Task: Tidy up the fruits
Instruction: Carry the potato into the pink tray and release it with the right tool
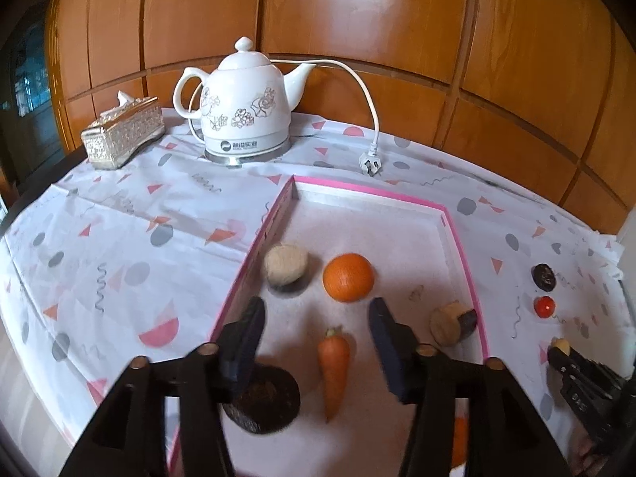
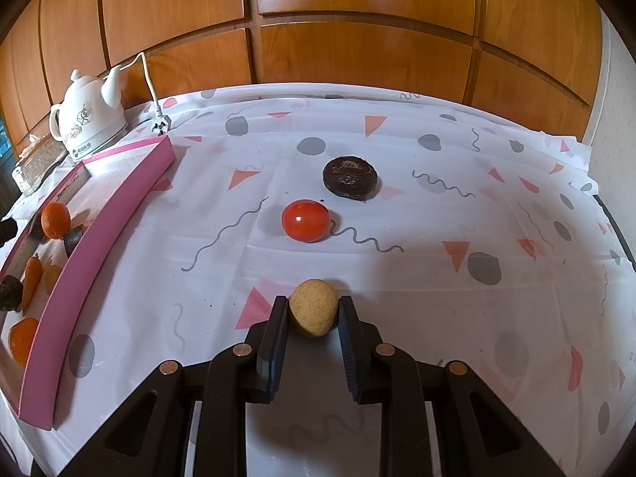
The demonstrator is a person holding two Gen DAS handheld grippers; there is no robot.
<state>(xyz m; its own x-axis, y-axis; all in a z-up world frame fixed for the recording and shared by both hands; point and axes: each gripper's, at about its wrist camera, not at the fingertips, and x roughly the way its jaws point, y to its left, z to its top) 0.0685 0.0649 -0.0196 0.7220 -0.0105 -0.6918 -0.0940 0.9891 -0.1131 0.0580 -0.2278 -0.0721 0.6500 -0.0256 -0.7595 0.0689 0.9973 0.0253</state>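
A pink-rimmed tray (image 1: 461, 238) holds an orange (image 1: 348, 277), a carrot (image 1: 334, 369), a beige round fruit (image 1: 285, 264), a dark round fruit (image 1: 264, 401) and a tan-and-dark piece (image 1: 451, 324). My left gripper (image 1: 316, 328) is open and empty above the tray, over the carrot. My right gripper (image 2: 313, 310) is shut on a tan round fruit (image 2: 313, 312) on the tablecloth; it also shows in the left wrist view (image 1: 561, 345). A red tomato (image 2: 305, 220) and a dark brown round fruit (image 2: 349, 177) lie beyond it on the cloth.
A white kettle (image 1: 246, 107) with its cord and plug (image 1: 369, 165) stands behind the tray. A tissue box (image 1: 123, 135) sits at the back left. The tray's pink wall (image 2: 99, 238) lies left of my right gripper. Wooden panels (image 2: 357, 20) back the table.
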